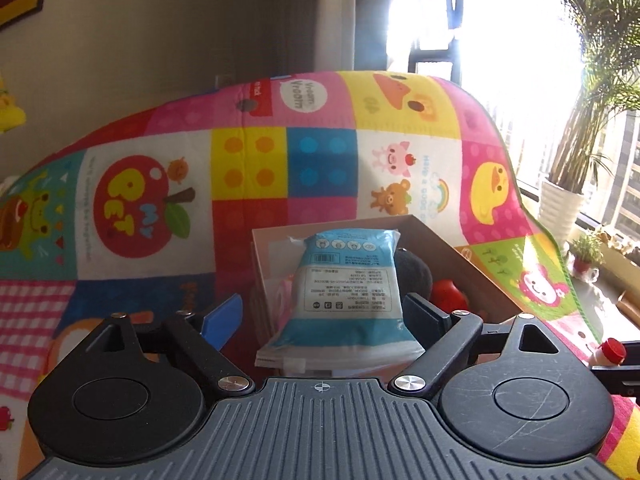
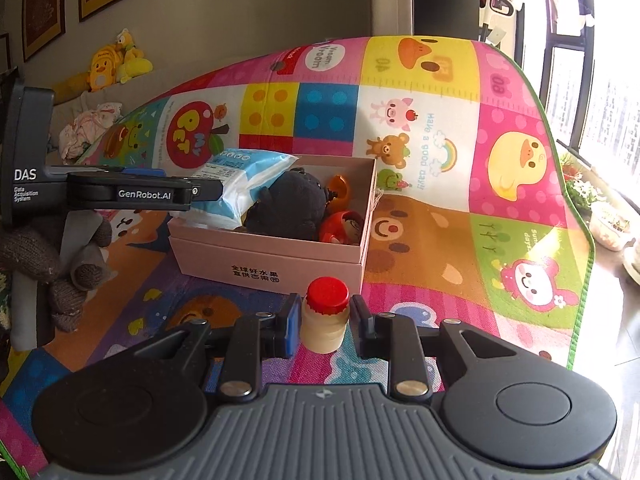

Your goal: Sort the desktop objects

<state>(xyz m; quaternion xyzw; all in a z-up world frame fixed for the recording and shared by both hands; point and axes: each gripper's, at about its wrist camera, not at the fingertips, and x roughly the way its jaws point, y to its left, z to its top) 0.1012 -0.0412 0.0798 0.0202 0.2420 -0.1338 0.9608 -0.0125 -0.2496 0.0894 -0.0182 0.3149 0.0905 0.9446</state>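
A pink cardboard box [image 2: 272, 256] stands on the play mat. In it lie a blue-and-white packet [image 2: 240, 188], a black plush toy [image 2: 288, 208], a red doll [image 2: 344, 226] and an orange piece [image 2: 340, 188]. The packet [image 1: 352, 280] leans on the box's [image 1: 448, 256] near wall, one end over the rim. My left gripper [image 1: 324, 316] stands open around the packet's lower end, its blue pad clear of it. From the right wrist view the left gripper [image 2: 208, 190] reaches in at the box's left side. My right gripper [image 2: 326, 320] is shut on a small red-capped bottle [image 2: 326, 316], just before the box.
The colourful play mat [image 2: 440, 220] ends at the right, with bare floor and potted plants [image 1: 560, 208] by the window. Yellow plush toys [image 2: 116, 64] sit at the back left. A hand in a brown knitted glove [image 2: 40, 264] holds the left gripper's handle.
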